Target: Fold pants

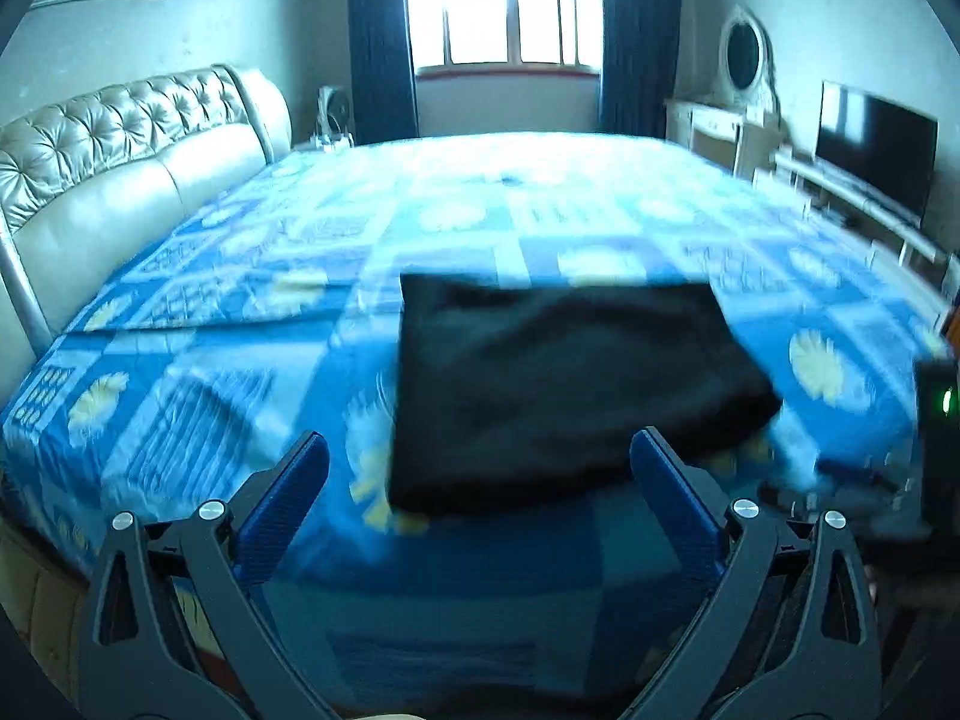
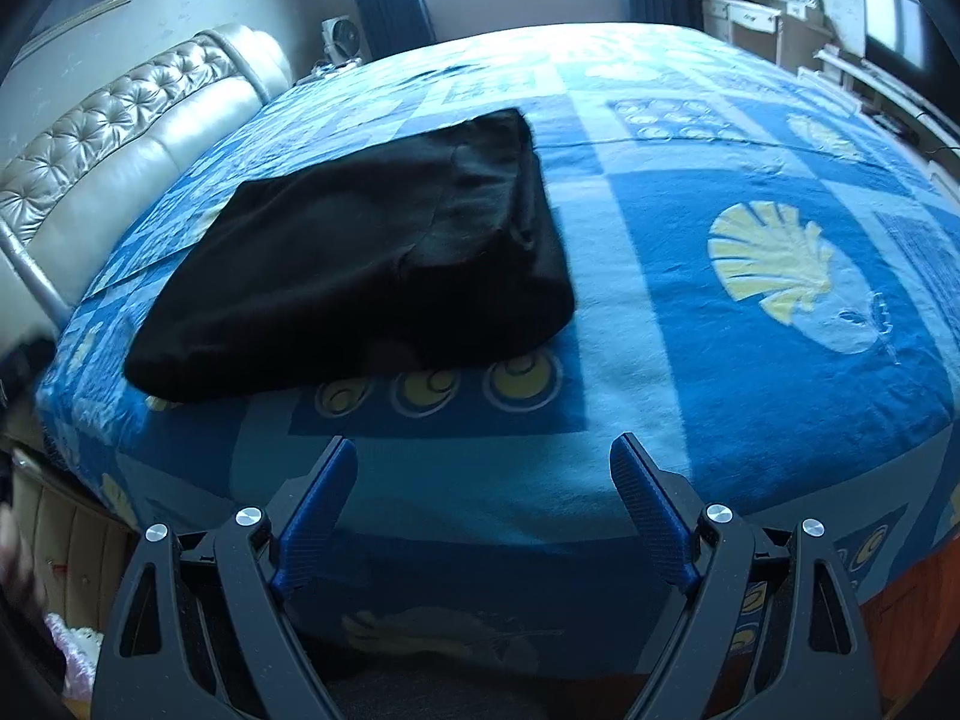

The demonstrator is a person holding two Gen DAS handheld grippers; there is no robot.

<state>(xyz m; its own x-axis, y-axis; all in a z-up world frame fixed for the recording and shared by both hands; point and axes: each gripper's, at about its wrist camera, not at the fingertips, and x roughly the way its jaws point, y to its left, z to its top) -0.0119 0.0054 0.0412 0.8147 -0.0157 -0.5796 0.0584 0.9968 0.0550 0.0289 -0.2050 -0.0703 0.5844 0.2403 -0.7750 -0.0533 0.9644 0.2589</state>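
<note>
The black pants (image 2: 360, 264) lie folded in a compact bundle on the bed (image 2: 750, 372). From the right gripper (image 2: 483, 507) they lie ahead and to the left; the left gripper (image 1: 480, 480) faces them more directly. Both grippers are spread wide and hold nothing.

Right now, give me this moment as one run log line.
pants: folded, flat on bed | left gripper: open, empty | right gripper: open, empty, apart from pants
</note>
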